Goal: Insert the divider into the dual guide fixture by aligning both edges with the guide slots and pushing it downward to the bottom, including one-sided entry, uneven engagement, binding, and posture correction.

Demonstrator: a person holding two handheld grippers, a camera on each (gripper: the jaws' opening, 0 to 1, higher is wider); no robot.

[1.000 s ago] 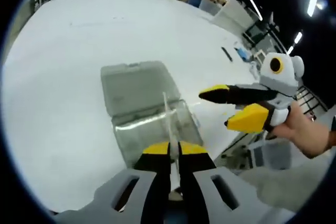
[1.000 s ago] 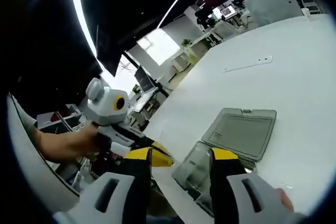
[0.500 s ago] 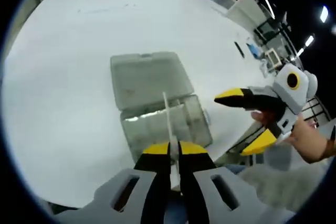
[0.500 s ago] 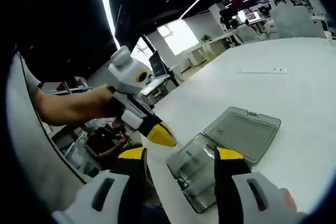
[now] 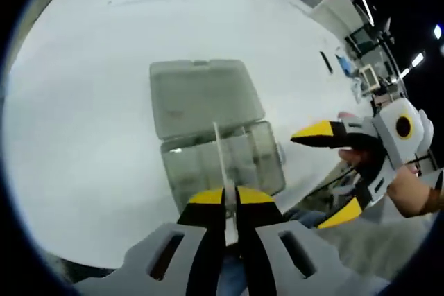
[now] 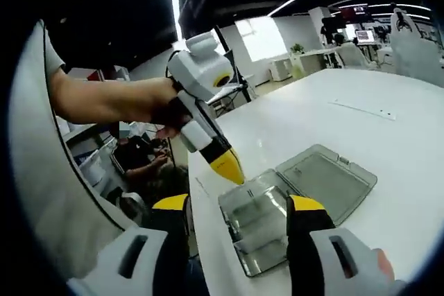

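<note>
Left gripper [image 5: 229,197]: jaws pinched tight on the lower end of a thin translucent divider [image 5: 219,154]; plate held edge-on, poised above the clear plastic box [image 5: 225,164], the dual guide fixture, near the table [image 5: 83,88] edge; contact with the box impossible to judge from here. Box lid [image 5: 201,95] thrown back flat on the table behind the open tray. In the right gripper view, left gripper [image 6: 227,168] with yellow tips just above the tray's near corner [image 6: 260,220]; divider itself too thin to make out there.

Right gripper [image 5: 333,171] beside the box on its right, jaws spread wide and empty; same wide gap between its own yellow tips [image 6: 239,206] in the right gripper view, box visible between them.

Guide slots inside the tray too faint to pick out; hence a real chance of one edge entering first and the other riding over the wall. Likely consequence: skewed plate, binding partway, bending under a downward push. Further risk: light, unclamped box close to the table edge, prone to sliding or tipping if pressed off-centre; steadying with the free right gripper advisable before any push.
</note>
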